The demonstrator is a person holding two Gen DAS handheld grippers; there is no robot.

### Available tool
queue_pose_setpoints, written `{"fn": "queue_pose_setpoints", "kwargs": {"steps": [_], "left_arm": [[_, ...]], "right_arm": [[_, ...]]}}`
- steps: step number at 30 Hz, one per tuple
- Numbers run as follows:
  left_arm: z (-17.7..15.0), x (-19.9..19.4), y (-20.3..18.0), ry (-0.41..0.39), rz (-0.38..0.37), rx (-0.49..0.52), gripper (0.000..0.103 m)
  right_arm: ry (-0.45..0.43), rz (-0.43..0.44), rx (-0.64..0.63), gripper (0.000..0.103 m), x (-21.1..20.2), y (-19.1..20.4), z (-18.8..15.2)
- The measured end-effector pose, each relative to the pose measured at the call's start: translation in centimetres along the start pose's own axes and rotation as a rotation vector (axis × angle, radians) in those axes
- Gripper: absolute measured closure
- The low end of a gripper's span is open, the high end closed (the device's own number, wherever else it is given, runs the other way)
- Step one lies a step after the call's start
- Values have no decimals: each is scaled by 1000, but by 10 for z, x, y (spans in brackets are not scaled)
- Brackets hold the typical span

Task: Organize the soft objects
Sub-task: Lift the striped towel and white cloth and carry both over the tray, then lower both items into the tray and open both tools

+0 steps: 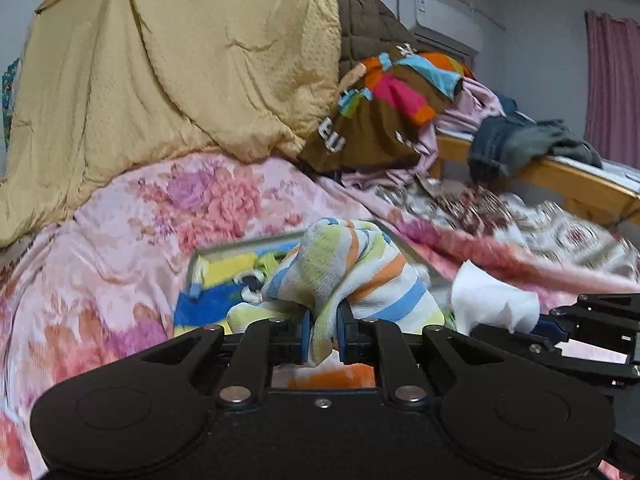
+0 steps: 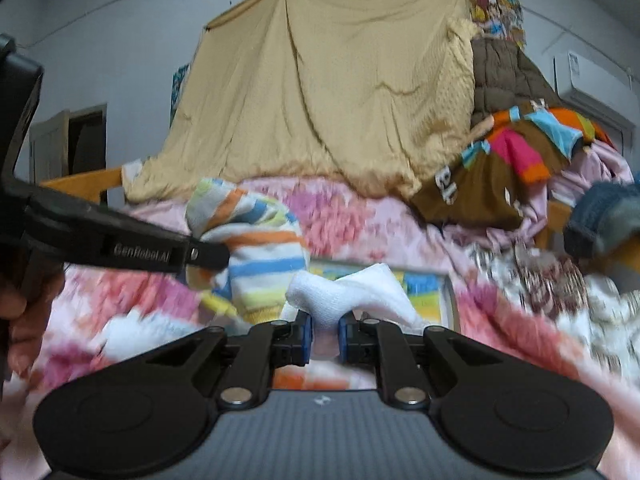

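My left gripper (image 1: pixel 323 334) is shut on a striped sock (image 1: pixel 344 268) with green, orange and blue bands, held above a pink floral bedspread (image 1: pixel 132 248). My right gripper (image 2: pixel 325 334) is shut on a white sock (image 2: pixel 352 290). The white sock also shows in the left wrist view (image 1: pixel 492 304), just right of the striped one. In the right wrist view the striped sock (image 2: pixel 256 248) hangs left of the white one, with the left gripper's arm (image 2: pixel 120 240) reaching in from the left. A shallow box (image 1: pixel 224 280) with colourful fabric lies on the bed under both socks.
A yellow quilt (image 1: pixel 168 68) is piled at the back. A brown, pink and orange blanket (image 1: pixel 384 108) and dark jeans (image 1: pixel 516 144) lie on the right by a wooden bed rail (image 1: pixel 580 184). An air conditioner (image 1: pixel 444 28) hangs on the wall.
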State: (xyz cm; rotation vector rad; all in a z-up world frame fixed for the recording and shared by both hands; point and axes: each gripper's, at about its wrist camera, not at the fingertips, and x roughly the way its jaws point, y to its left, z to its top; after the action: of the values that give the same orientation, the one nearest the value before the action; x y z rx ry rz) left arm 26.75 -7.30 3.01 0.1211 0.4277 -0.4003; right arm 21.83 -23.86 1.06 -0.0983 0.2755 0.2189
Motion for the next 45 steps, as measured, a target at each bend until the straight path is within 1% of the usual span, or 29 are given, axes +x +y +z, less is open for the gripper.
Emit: {"fn": "queue_pose_setpoints", "kwargs": {"steps": [3, 6, 11, 14, 17, 20, 22, 26, 31, 34, 38, 45], "left_arm": [[15, 22, 7, -10, 30, -24, 89], [25, 48, 17, -9, 62, -52, 89], [33, 97, 37, 1, 100, -115, 89], [34, 125, 46, 9, 117, -154, 89], [32, 152, 54, 31, 128, -219, 89], [26, 174, 56, 63, 139, -280, 89], [22, 186, 54, 84, 142, -302, 89], [17, 200, 46, 114, 150, -289, 89], [18, 212, 35, 137, 155, -264, 89], [18, 216, 29, 144, 155, -253, 88], [17, 218, 27, 152, 161, -247, 87], [19, 215, 34, 163, 159, -302, 83]], "right_arm": [[-38, 2, -6, 89, 34, -9, 16], [-62, -1, 15, 89, 66, -18, 26], [-67, -1, 74, 89, 110, -42, 28], [-48, -3, 127, 89, 129, -60, 22], [-12, 4, 193, 89, 145, -77, 11], [16, 22, 261, 88, 155, -92, 5], [25, 33, 289, 88, 159, -98, 3], [70, 46, 352, 87, 170, -108, -2], [130, 50, 404, 80, 179, -112, -10], [144, 43, 407, 74, 180, -111, -11], [158, 35, 426, 74, 181, -112, -12], [174, 32, 447, 67, 180, -115, -11]]}}
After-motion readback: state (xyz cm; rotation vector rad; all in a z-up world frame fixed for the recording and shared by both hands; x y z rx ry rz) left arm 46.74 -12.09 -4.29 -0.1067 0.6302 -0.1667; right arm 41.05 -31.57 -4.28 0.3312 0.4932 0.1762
